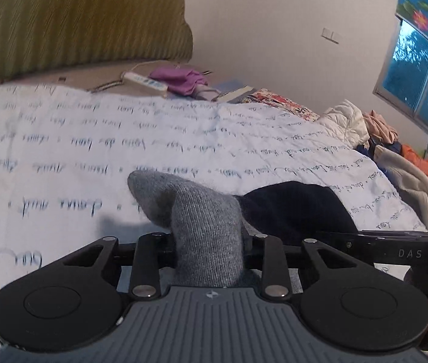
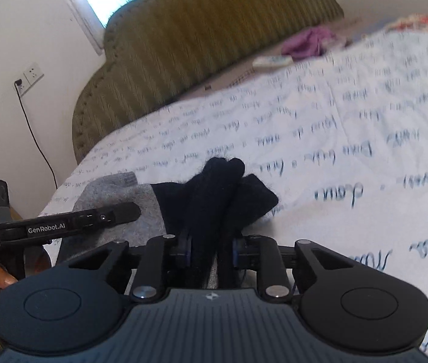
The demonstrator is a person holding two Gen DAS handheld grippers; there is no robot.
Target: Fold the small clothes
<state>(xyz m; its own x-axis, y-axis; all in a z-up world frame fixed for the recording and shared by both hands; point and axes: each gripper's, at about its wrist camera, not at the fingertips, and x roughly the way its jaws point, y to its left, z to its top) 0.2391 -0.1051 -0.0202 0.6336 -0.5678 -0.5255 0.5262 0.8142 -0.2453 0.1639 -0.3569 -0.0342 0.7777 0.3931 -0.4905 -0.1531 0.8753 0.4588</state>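
A small knit garment, grey at one end (image 1: 195,211) and dark navy at the other (image 1: 292,208), hangs between my two grippers above the bed. My left gripper (image 1: 209,242) is shut on the grey end, which bunches up over the fingers. My right gripper (image 2: 210,248) is shut on the navy end (image 2: 223,193), folded into thick rolls. In the right wrist view the grey part (image 2: 114,199) lies to the left under the left gripper's finger (image 2: 108,216). The right gripper's arm (image 1: 395,251) crosses the left wrist view at the right.
The bed has a white sheet with blue script (image 1: 93,157). A green ribbed headboard (image 2: 214,36) stands behind. A purple cloth (image 1: 180,80) and power strip (image 1: 144,80) lie near it. A pile of clothes (image 1: 380,139) sits at the bed's right under a window (image 1: 419,69).
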